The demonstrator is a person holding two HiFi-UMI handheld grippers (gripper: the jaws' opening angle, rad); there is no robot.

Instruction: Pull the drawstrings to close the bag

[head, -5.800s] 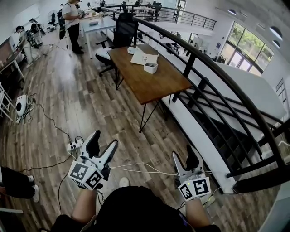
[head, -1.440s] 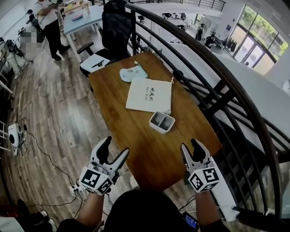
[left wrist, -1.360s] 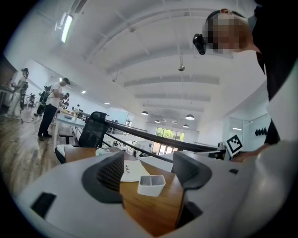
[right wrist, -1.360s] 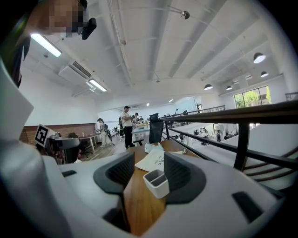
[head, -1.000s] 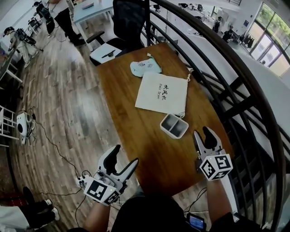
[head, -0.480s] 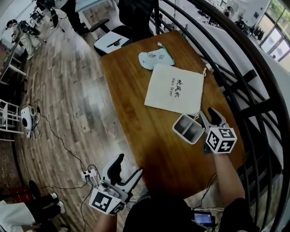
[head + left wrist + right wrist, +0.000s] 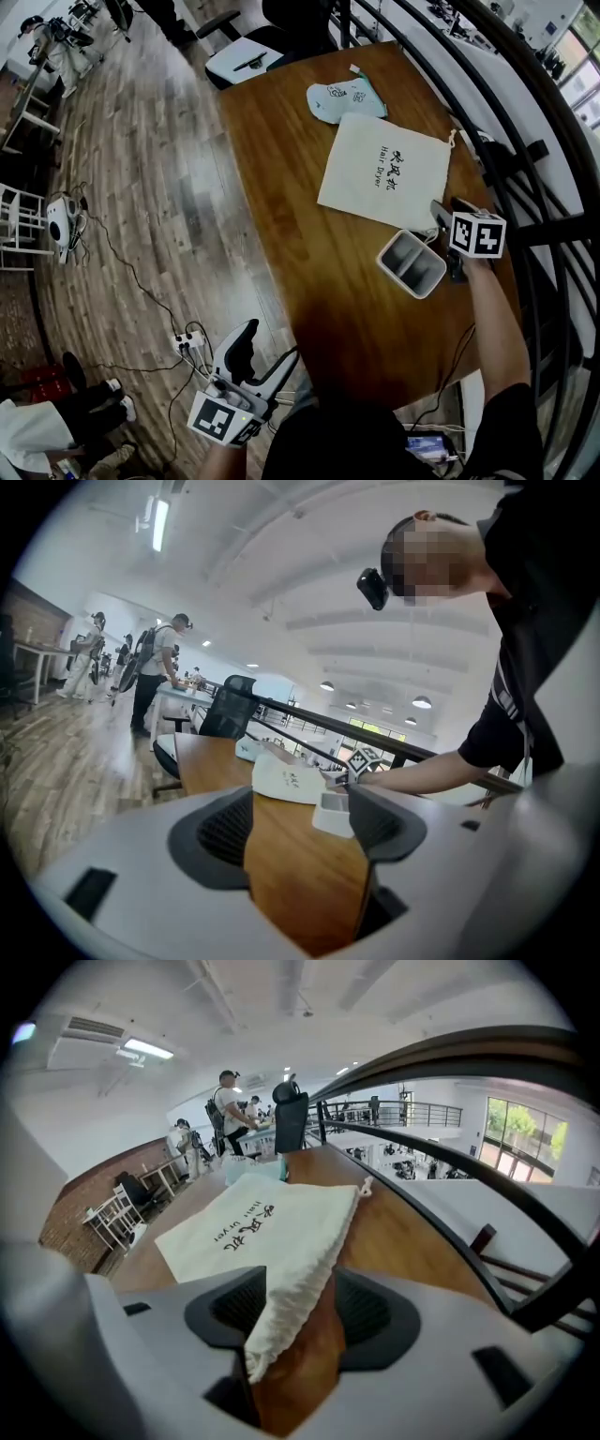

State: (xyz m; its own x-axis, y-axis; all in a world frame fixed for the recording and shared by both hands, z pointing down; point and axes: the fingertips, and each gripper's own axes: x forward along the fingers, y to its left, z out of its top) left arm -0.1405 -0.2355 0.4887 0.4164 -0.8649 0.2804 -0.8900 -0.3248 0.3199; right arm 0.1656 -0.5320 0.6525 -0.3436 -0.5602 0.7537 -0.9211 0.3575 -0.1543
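Note:
A cream drawstring bag (image 7: pixel 384 178) lies flat on the wooden table (image 7: pixel 281 187), with its knotted cords (image 7: pixel 453 138) at the far right corner. My right gripper (image 7: pixel 450 208) is at the bag's near right corner. In the right gripper view that bag corner (image 7: pixel 267 1321) lies between the jaws of the right gripper (image 7: pixel 300 1312), which are opening, and the pads do not press on it. My left gripper (image 7: pixel 267 345) hangs low off the table's near left side over the floor, open and empty. Through the left gripper (image 7: pixel 300 827) I see the bag (image 7: pixel 286 780) farther along the table.
A white two-compartment tray (image 7: pixel 412 262) stands just left of my right gripper. A light blue pouch (image 7: pixel 345 98) lies beyond the bag. A black railing (image 7: pixel 525 141) runs along the table's right side. A power strip (image 7: pixel 190 342) and cables lie on the floor at left.
The table has come closer in view. My right gripper has reached forward past the tray to the bag's near corner. The left gripper has stayed low beside the table.

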